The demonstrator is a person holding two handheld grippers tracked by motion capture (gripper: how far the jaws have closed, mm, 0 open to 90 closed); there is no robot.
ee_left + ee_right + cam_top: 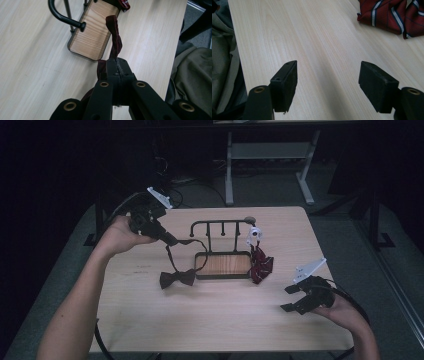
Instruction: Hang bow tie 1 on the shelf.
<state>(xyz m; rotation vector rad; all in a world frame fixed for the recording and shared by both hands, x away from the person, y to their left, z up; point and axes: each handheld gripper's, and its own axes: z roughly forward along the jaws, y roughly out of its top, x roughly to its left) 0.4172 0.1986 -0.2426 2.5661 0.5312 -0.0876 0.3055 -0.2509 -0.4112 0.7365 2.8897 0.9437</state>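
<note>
Left gripper (pixel 169 239) left of the rack (pixel 221 265), jaws clamped on the dark bow tie's strap (pixel 114 37), bow tie (pixel 177 278) lying beside the rack, right gripper (pixel 292 298) well right, jaws wide apart, empty, striped tie (pixel 261 265) against the rack

I see a pale wooden table (pixel 210 320) on grey floor (pixel 65 270); the room is dim. Beyond the table stands a white desk frame (pixel 270 165).
</note>
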